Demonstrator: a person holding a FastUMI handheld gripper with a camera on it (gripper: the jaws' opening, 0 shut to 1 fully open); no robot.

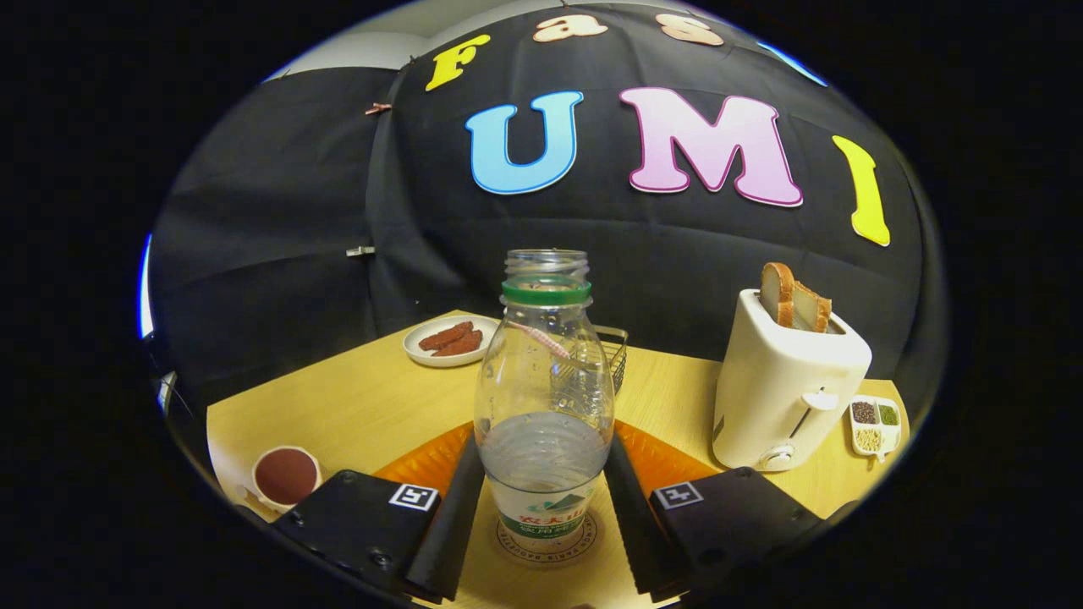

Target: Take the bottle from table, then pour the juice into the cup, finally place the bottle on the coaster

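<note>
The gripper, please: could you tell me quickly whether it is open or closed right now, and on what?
Gripper: closed on the bottle, a finger pressing each side, bottle standing upright on the coaster.

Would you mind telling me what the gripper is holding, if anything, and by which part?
The gripper holds the bottle, its fingers pressing either side of the lower body, around the label.

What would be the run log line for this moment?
stage: placing | bottle: upright on coaster, uncapped | tongs: around bottle, contact unclear | cup: filled
</note>
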